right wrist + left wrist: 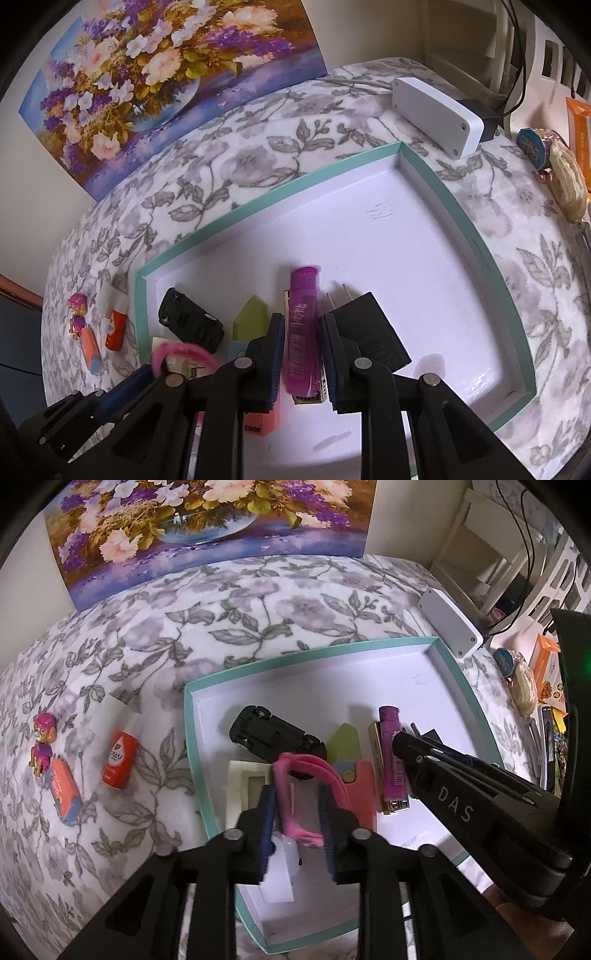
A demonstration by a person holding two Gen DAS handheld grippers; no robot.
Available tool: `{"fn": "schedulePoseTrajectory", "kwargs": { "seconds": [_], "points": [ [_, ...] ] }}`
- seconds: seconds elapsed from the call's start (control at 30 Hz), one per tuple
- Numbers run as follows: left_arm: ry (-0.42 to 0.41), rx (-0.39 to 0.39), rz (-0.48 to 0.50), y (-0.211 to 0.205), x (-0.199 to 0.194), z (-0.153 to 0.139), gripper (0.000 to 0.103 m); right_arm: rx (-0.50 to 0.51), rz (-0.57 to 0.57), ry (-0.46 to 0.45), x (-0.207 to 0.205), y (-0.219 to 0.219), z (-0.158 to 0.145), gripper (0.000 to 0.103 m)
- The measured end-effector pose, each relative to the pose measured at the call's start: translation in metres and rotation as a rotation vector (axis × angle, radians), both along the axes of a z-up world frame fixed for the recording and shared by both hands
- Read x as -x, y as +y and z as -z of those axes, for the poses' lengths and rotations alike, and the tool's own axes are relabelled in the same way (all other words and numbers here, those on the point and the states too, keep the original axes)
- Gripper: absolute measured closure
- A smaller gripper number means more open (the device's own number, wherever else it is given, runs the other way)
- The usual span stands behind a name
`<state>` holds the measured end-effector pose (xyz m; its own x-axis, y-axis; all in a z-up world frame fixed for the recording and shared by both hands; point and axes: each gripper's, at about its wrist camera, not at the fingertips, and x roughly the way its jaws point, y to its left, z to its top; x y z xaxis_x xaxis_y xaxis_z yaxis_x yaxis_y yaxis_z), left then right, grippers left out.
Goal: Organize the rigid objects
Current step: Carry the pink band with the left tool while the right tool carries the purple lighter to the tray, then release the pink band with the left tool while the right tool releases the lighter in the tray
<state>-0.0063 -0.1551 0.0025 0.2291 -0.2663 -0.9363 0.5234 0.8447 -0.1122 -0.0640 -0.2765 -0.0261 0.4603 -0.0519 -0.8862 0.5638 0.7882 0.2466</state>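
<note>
A teal-rimmed white tray (192, 738) (443, 206) lies on the flowered cloth. Over its near left part my left gripper (297, 812) stands slightly open. A fuzzy pink loop (291, 794) (181, 350) hangs between its blue pads, with a gap on the right side. My right gripper (303, 354) (400, 738) is shut on a purple tube (303, 317) (389, 738), which rests on a gold bar (378, 771). An upturned black toy car (273, 734), a green block (345, 738), a salmon eraser (364, 794) and a black plug (369, 332) also lie in the tray.
Left of the tray lie a pink pup figure (40, 746), an orange box (66, 794) and an orange-and-white tube (118, 757). A white device (436, 110) sits beyond the tray's far corner, a flower painting (207, 524) leans at the back, and packets crowd the right edge.
</note>
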Motion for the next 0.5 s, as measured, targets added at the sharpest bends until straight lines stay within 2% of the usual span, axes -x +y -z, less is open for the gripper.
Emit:
{"fn": "schedulePoseTrajectory", "kwargs": {
  "seconds": [0.2,0.27,0.33,0.4,0.5],
  "points": [
    [-0.002,0.006,-0.016,0.005,-0.004,-0.004,0.075,-0.001,-0.002,-0.001,-0.001,0.000,0.000,0.081],
    [-0.001,0.007,-0.034,0.009,-0.007,-0.004,0.072,0.002,-0.005,-0.004,-0.001,0.002,-0.001,0.081],
    [0.003,0.008,-0.060,0.015,-0.011,-0.004,0.059,0.004,-0.009,-0.007,-0.002,0.003,-0.002,0.081],
    [0.002,0.005,-0.085,0.021,-0.014,-0.004,0.052,0.006,-0.011,-0.008,-0.003,0.004,-0.003,0.081],
    [0.001,-0.006,-0.122,0.030,-0.020,-0.003,0.049,0.007,-0.013,-0.002,-0.005,0.006,-0.002,0.081]
  ]
}}
